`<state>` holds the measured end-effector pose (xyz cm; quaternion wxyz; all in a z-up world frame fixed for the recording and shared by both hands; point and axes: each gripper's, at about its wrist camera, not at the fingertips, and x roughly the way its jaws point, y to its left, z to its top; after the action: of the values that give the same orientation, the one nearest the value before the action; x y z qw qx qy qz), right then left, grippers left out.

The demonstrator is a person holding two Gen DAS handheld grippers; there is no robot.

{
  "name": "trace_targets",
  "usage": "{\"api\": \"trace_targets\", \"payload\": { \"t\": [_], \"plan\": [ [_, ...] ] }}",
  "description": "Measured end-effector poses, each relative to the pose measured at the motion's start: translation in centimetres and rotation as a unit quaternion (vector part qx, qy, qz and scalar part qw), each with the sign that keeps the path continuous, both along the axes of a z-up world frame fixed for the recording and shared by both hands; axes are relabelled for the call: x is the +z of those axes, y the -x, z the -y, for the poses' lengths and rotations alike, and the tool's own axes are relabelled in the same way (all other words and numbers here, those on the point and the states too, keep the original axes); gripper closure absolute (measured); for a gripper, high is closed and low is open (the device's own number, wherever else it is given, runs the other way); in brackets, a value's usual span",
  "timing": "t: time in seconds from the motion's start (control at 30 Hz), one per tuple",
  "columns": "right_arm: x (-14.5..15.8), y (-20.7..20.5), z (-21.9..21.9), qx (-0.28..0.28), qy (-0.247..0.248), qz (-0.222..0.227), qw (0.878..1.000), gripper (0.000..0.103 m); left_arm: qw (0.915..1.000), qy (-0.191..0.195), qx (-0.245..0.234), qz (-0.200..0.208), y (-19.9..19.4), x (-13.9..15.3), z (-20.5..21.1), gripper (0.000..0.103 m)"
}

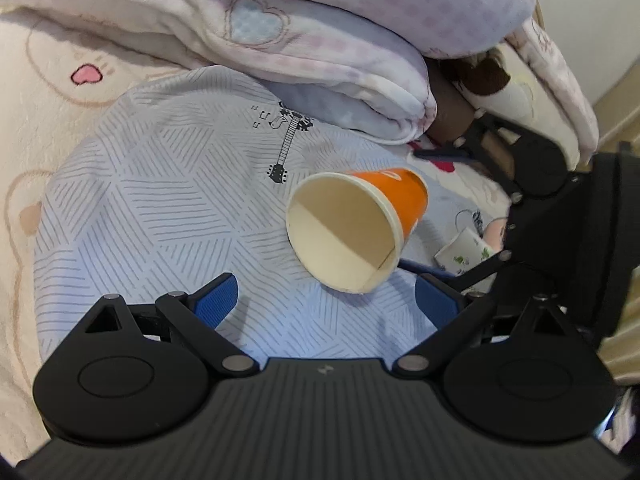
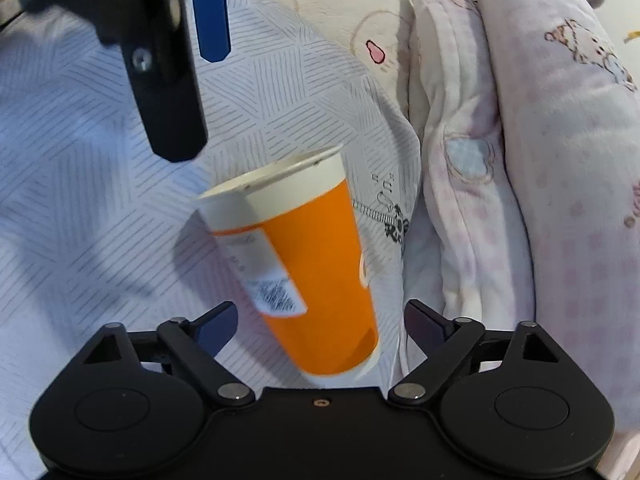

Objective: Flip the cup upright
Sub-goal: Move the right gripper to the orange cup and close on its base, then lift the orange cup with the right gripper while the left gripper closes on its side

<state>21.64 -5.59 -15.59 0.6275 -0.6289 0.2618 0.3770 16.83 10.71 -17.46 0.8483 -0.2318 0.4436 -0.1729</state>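
An orange paper cup [image 1: 360, 224] with a white rim lies tilted on its side on a light blue patterned cloth [image 1: 160, 208]. In the left wrist view its open mouth faces my left gripper [image 1: 326, 300], which is open and empty just short of the rim. In the right wrist view the cup [image 2: 316, 272] has its base between the spread fingers of my right gripper [image 2: 320, 324], which is open and not closed on it. The left gripper's blue pad [image 2: 210, 20] shows at the top left there.
Folded pink and white blankets [image 1: 320, 40] are piled behind the cup, and lie to its right in the right wrist view [image 2: 520, 200]. A cream bedsheet [image 1: 48, 100] with a cartoon print lies under the cloth. The right gripper's black body [image 1: 560, 208] is at the right.
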Motion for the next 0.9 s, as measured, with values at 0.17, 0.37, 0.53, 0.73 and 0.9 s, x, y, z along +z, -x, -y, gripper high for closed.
{"api": "trace_targets", "payload": {
  "t": [0.17,0.37,0.53,0.73,0.9],
  "plan": [
    [-1.6,-0.6,-1.3,0.017,0.023,-0.015,0.999,0.023,1.0,0.003,0.001,0.008,-0.2,-0.5,0.2,0.011],
    [1.0,-1.3,-1.3,-0.083,-0.039,-0.074,0.993,0.025,0.9999,0.011,0.001,0.011,-0.1,-0.5,0.4,0.018],
    [2.9,-1.3,-0.7,-0.182,-0.095,-0.117,0.972,0.026,0.9999,-0.015,0.002,0.003,0.5,0.1,0.9,0.018],
    [3.1,-0.7,0.4,-0.285,-0.136,-0.162,0.935,0.027,0.9993,0.018,-0.027,-0.02,1.0,0.3,1.2,0.018],
    [3.6,0.5,3.1,-0.365,-0.184,-0.199,0.891,0.027,0.998,-0.006,-0.051,-0.035,1.3,0.5,2.5,0.018]
  ]
}}
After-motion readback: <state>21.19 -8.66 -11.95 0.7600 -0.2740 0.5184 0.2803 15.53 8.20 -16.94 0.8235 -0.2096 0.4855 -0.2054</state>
